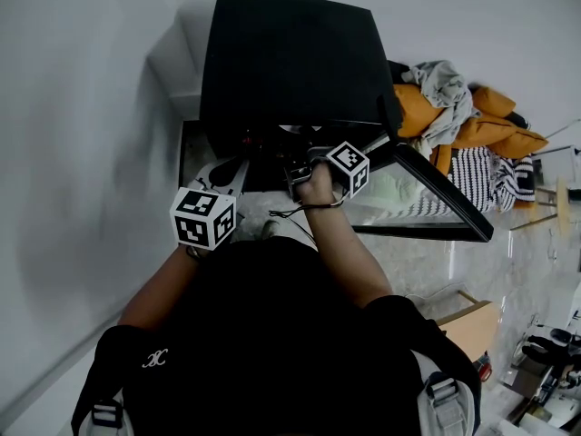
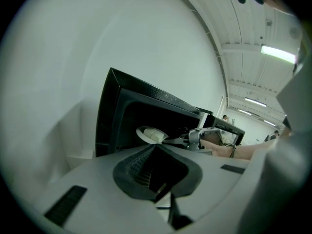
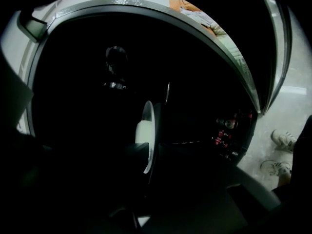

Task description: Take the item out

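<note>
Grasp step in hand, by the look of it: reaching with the right gripper [image 2: 176,141] through the open front of the black box-shaped microwave oven [image 1: 290,62], glass door [image 1: 436,193] swung out to the right. Drawn in to a narrow gap and pinching the near rim of the white round plate [image 3: 146,130], seen edge-on between the dark jaws. Not yet out: sitting inside the dark cavity, carrying a pale block of food [image 2: 155,136]. Holding the left gripper [image 2: 155,177] back outside the oven, closed up with nothing between its jaws. Next, most likely: keep the pinch firm, raise the rim only a little, then draw the plate straight back and level through the opening, clear of the door edge, lest the food slide off
</note>
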Demonstrator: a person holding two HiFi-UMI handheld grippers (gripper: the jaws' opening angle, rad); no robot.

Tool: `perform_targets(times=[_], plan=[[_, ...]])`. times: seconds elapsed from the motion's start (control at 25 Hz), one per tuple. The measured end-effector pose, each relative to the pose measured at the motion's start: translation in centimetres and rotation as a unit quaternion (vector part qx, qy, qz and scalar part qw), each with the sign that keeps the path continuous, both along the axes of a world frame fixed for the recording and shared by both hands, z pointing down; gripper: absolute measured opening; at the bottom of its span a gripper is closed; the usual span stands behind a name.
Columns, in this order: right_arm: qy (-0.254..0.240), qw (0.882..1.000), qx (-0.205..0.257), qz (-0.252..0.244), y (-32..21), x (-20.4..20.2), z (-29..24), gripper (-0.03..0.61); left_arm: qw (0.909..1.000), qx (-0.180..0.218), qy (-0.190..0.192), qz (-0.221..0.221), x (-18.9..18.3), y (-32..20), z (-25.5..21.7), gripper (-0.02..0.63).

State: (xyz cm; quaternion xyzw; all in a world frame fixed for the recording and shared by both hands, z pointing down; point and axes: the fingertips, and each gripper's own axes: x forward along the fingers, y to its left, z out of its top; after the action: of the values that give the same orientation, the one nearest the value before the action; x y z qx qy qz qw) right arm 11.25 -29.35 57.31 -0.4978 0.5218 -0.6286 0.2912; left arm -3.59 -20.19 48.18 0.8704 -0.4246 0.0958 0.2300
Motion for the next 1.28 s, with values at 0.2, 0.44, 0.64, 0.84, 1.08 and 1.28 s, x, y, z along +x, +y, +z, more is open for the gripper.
perform_targets(times=[0.2, 0.44, 0.64, 0.84, 1.08, 1.28], plan=[[-0.017, 1.0, -0.011, 0.008, -0.2, 0.0, 0.2, 0.063, 1.0, -0.001, 0.0, 0.004, 0.1, -0.5, 0.0, 0.008], [-0.016, 1.0, -0.008, 0.001, 0.0, 0.1, -0.1, 0.043, 0.9999, -0.007, 0.005, 0.014, 0.7, -0.3, 0.4, 0.008], [-0.017, 1.0, 0.001, -0.005, 0.1, 0.2, -0.4, 0.026, 0.9997, -0.013, 0.007, 0.019, 1.1, -0.2, 0.9, 0.008], [-0.025, 1.0, 0.017, -0.002, 0.2, 0.4, -0.8, 0.019, 0.9995, -0.014, 0.008, 0.025, 1.3, -0.2, 1.0, 0.008], [-0.014, 0.999, 0.043, -0.008, 0.7, 0.4, -1.6, 0.018, 0.9993, -0.015, 0.011, 0.033, 1.5, -0.2, 1.0, 0.008], [-0.021, 0.998, 0.053, -0.007, 1.4, 0.6, -1.8, 0.018, 0.9989, -0.017, 0.015, 0.042, 1.9, -0.2, 1.1, 0.008]])
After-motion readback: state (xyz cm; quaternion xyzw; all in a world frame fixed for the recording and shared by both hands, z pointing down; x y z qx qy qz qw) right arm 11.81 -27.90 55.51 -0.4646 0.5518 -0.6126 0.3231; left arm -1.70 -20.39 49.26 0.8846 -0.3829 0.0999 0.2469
